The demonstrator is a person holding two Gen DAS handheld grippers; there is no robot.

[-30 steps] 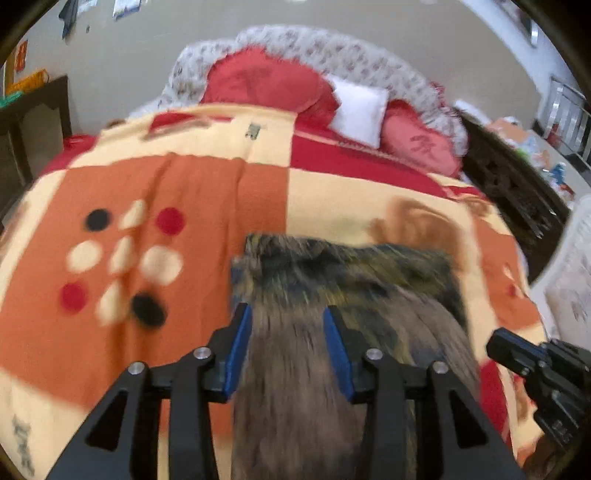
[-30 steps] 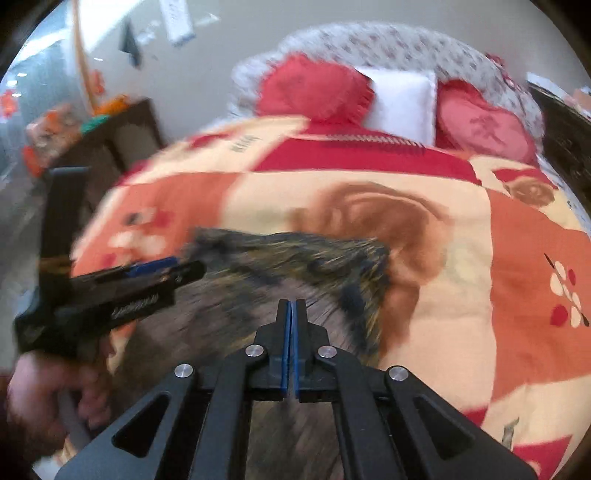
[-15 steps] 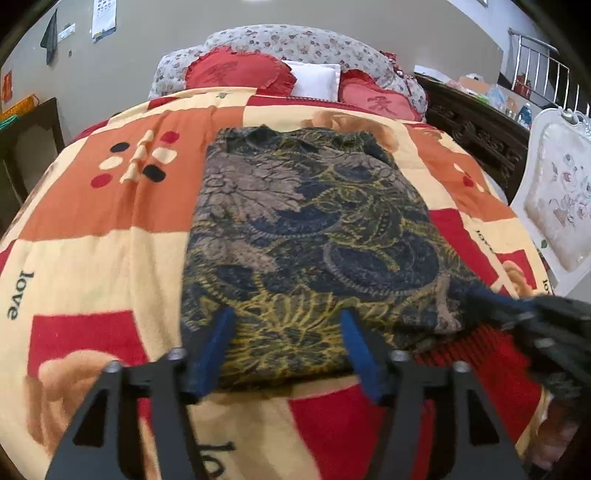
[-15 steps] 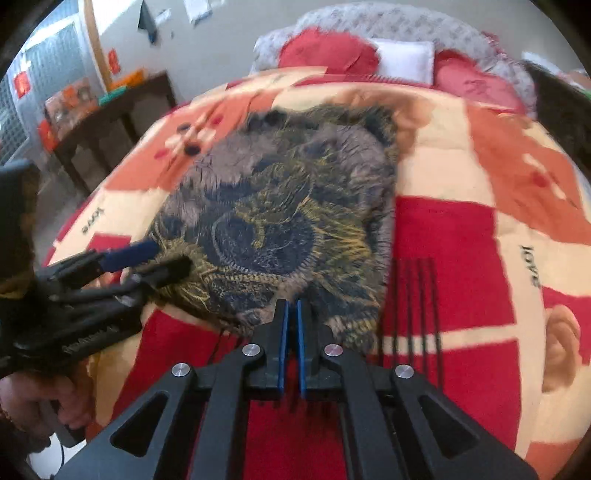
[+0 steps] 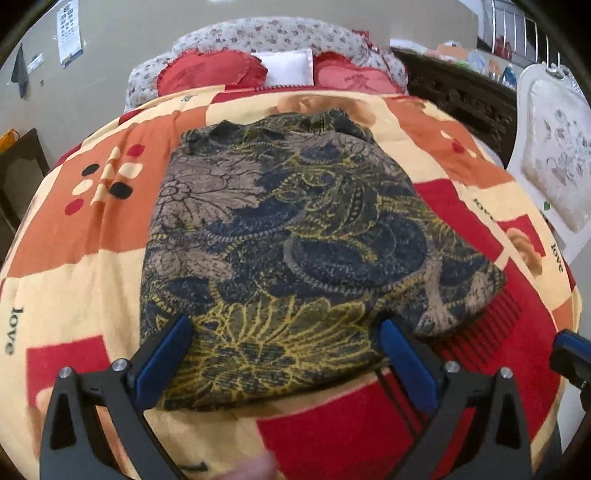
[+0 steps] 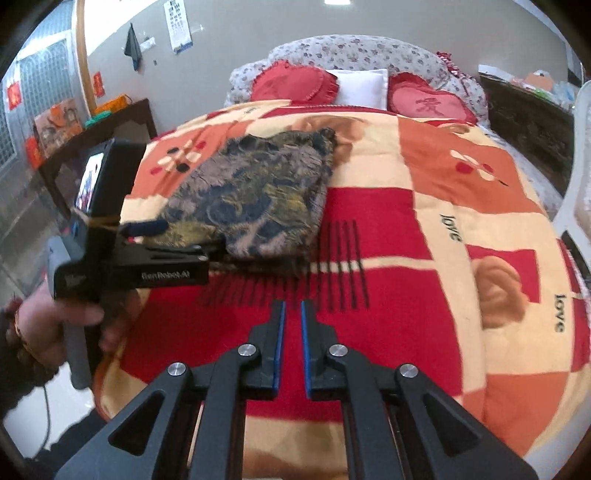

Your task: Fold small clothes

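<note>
A bed (image 6: pixel 424 229) under a patchwork blanket (image 5: pixel 92 229), red heart cushions (image 6: pixel 295 85), grey wall (image 6: pixel 240 33), perhaps a calendar (image 6: pixel 180 24).

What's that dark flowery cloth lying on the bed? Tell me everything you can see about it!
The dark patterned garment looks like soft woven cloth, navy and grey-brown with yellow flower outlines. It lies spread flat on the orange, red and cream blanket, with a ruffled, bunched far edge towards the pillows. The left gripper is wide open over its near edge, not pinching it; the right gripper is clear of it.
</note>
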